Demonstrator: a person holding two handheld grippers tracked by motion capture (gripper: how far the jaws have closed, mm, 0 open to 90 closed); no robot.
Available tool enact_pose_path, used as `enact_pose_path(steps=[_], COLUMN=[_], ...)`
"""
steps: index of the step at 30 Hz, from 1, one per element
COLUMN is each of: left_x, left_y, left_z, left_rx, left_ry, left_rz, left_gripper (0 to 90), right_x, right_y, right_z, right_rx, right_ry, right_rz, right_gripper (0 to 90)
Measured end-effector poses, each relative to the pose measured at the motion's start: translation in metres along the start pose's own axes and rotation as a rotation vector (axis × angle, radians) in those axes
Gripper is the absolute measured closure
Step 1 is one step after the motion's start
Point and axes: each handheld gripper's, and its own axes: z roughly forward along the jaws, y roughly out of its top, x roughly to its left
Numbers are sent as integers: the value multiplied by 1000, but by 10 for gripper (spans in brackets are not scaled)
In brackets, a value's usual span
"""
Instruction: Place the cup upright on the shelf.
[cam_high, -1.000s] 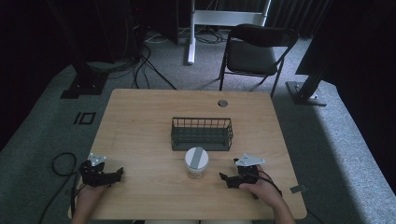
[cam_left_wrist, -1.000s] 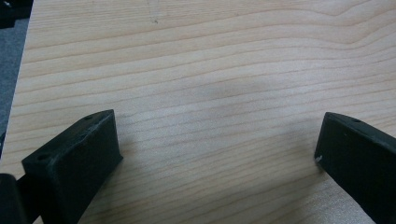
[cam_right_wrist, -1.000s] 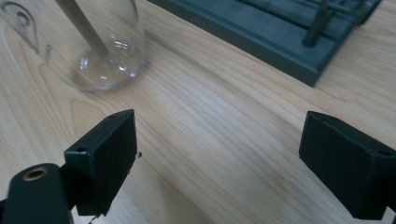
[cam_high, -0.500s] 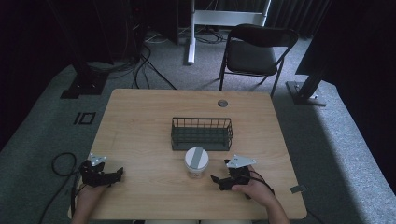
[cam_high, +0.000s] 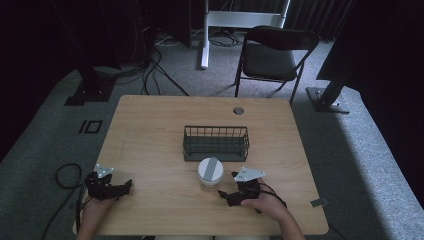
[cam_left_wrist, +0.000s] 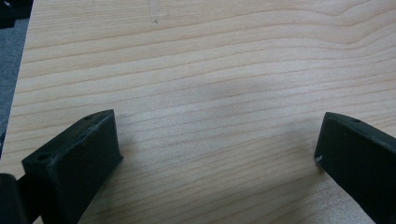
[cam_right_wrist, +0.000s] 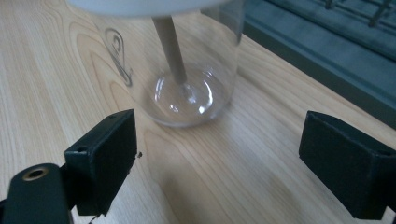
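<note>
A clear glass jar (cam_high: 210, 173) with a white lid stands on the wooden table (cam_high: 150, 135), just in front of a dark wire basket (cam_high: 215, 143). My right gripper (cam_high: 228, 189) lies on the table right of the jar, jaws pointing at it. In the right gripper view the jar (cam_right_wrist: 187, 70) stands close ahead with a tan strip down its side. The right gripper (cam_right_wrist: 219, 140) is open wide, and the jar's base is just beyond its jaws. My left gripper (cam_high: 123, 188) rests near the front left corner. The left gripper (cam_left_wrist: 217, 140) is open over bare wood.
The basket's base (cam_right_wrist: 327, 42) runs behind the jar at the upper right. A round cable hole (cam_high: 238, 110) sits near the table's far edge. A folding chair (cam_high: 272, 57) stands behind the table, and cables (cam_high: 65, 175) lie on the floor at the left.
My right gripper has slid left across the table and now lies closer to the jar. The left gripper, jar and basket have not moved.
</note>
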Motion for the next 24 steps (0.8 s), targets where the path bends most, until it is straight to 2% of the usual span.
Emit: enact_pose_path(steps=[11, 15, 20, 24], left_x=[0, 0, 0, 0], left_y=[0, 0, 0, 0], left_z=[0, 0, 0, 0], left_rx=[-1, 0, -1, -1], left_ry=[0, 0, 0, 0], left_rz=[0, 0, -1, -1], left_gripper=[1, 1, 1, 1], right_x=[10, 14, 15, 15], right_y=[10, 14, 18, 19], right_z=[9, 12, 15, 17], right_rx=[-26, -62, -101, -109], right_ry=[37, 58, 50, 53], right_rz=[-13, -16, -19, -18], right_gripper=[112, 112, 112, 112])
